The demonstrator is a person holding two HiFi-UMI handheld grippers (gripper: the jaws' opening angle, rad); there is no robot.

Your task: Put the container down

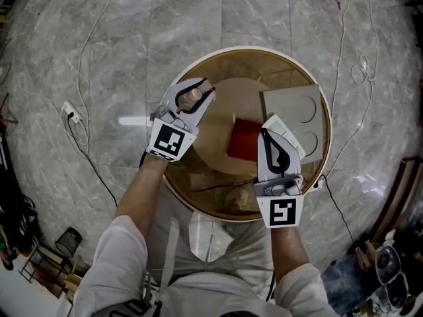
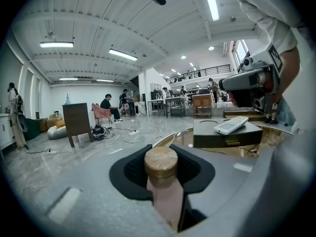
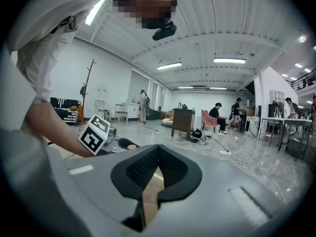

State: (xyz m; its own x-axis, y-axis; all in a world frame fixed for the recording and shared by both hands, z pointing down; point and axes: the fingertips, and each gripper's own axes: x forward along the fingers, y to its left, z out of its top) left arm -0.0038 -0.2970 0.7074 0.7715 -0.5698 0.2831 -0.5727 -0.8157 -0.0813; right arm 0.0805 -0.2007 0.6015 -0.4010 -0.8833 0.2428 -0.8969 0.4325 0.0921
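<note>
The container [image 1: 193, 96] is a small pinkish bottle with a round cork-coloured cap [image 2: 161, 163]. My left gripper [image 1: 194, 96] is shut on it, one pad on each side just under the cap, over the left part of a round wooden table [image 1: 198, 207]. In the left gripper view, the bottle [image 2: 165, 196] stands upright between the black pads. My right gripper [image 1: 265, 133] is over the table's right side with its fingertips together and nothing between them. The right gripper view shows the jaws [image 3: 158, 148] meeting, with bare wood below.
A red block [image 1: 243, 141] lies just left of the right gripper. A grey box [image 1: 291, 107] with round recesses sits at the table's right, with a white remote [image 2: 232, 125] on it. A raised wooden disc [image 1: 228, 101] fills the table's middle. Cables and a power strip [image 1: 71, 113] lie on the marble floor.
</note>
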